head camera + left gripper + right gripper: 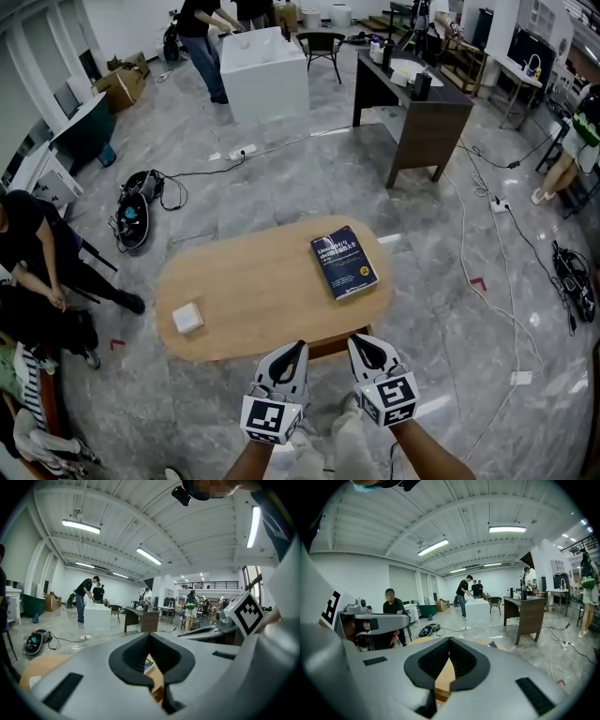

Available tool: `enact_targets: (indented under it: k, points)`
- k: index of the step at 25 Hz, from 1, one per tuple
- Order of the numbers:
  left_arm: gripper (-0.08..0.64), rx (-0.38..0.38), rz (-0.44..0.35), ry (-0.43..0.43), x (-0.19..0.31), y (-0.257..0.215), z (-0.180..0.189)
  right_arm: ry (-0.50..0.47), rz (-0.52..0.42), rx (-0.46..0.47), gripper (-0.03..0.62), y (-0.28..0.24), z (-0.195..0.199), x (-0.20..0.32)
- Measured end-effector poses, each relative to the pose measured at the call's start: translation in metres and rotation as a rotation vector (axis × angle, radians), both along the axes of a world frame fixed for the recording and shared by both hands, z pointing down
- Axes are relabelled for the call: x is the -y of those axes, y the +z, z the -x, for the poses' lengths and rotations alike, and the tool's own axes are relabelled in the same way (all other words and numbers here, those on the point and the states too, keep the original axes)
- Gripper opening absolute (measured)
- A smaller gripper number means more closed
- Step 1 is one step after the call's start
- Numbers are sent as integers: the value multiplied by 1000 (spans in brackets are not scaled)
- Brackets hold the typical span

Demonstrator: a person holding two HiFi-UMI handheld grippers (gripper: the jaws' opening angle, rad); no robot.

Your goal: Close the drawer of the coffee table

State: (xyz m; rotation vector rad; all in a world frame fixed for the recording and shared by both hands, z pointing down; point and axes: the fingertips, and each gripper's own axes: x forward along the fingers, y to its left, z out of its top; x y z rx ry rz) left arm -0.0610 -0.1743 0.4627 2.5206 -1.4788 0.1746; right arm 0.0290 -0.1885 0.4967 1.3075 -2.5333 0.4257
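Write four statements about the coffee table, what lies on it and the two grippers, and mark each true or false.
1. A blue book lies on the coffee table. True.
2. The white box sits on top of the book. False: it lies apart from it, toward the table's left end.
3. The left gripper and the right gripper both have their jaws together, with nothing held. True.
4. The left gripper rests on the book. False: it is at the table's near edge, away from the book.
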Motion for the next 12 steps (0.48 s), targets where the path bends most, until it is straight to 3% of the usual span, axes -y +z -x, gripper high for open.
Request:
enact_targets:
  k: [12]
  points:
    - [-2,-11,34,-7,7,49,-1,-9,39,-26,12,49,-8,1]
